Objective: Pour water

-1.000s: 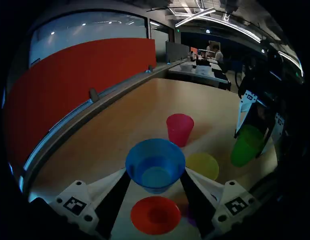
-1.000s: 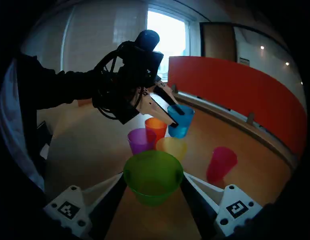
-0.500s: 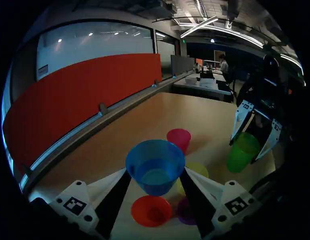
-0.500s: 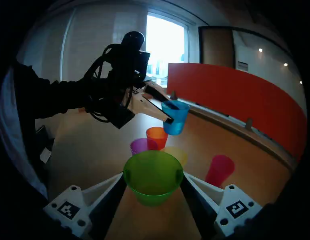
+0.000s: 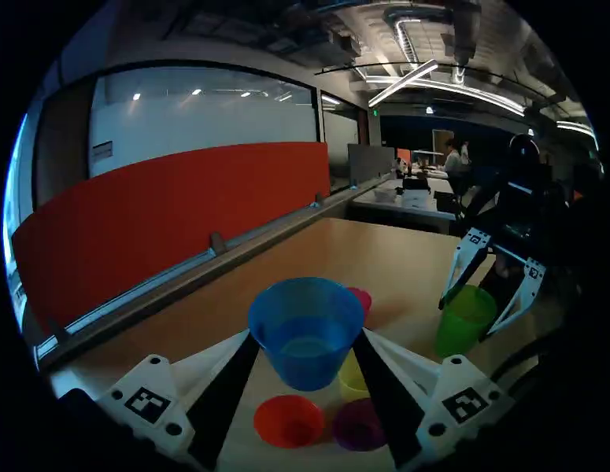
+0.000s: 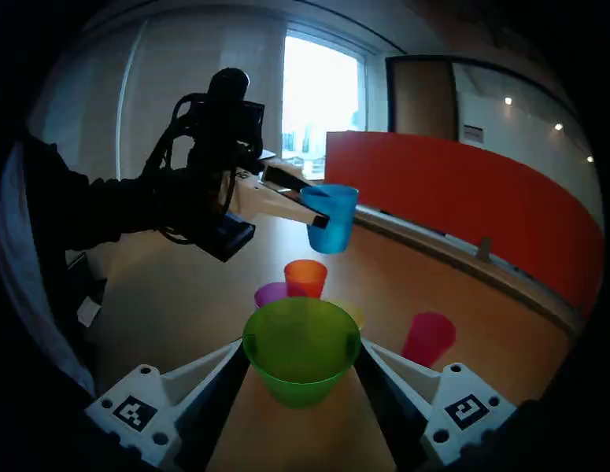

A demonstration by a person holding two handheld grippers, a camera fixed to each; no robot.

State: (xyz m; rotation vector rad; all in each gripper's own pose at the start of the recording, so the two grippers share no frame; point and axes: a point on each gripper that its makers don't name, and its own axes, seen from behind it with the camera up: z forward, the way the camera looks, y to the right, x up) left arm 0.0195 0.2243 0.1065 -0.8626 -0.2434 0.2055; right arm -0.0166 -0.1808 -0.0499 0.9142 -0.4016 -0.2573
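Observation:
In the left gripper view my left gripper is shut on a blue cup with water in it, held upright above the table. The right gripper view shows that same blue cup raised high in the left gripper. My right gripper is shut on a green cup, upright and lifted off the table. That green cup hangs between the right gripper's fingers at the right of the left gripper view.
On the wooden table below stand an orange cup, a purple cup, a yellow cup and a pink cup. A red partition runs along the table's far edge. A person's dark sleeve holds the left gripper.
Both grippers have risen with their cups. The blue cup now hangs well above the cups on the table, which look smaller and lower in both views.

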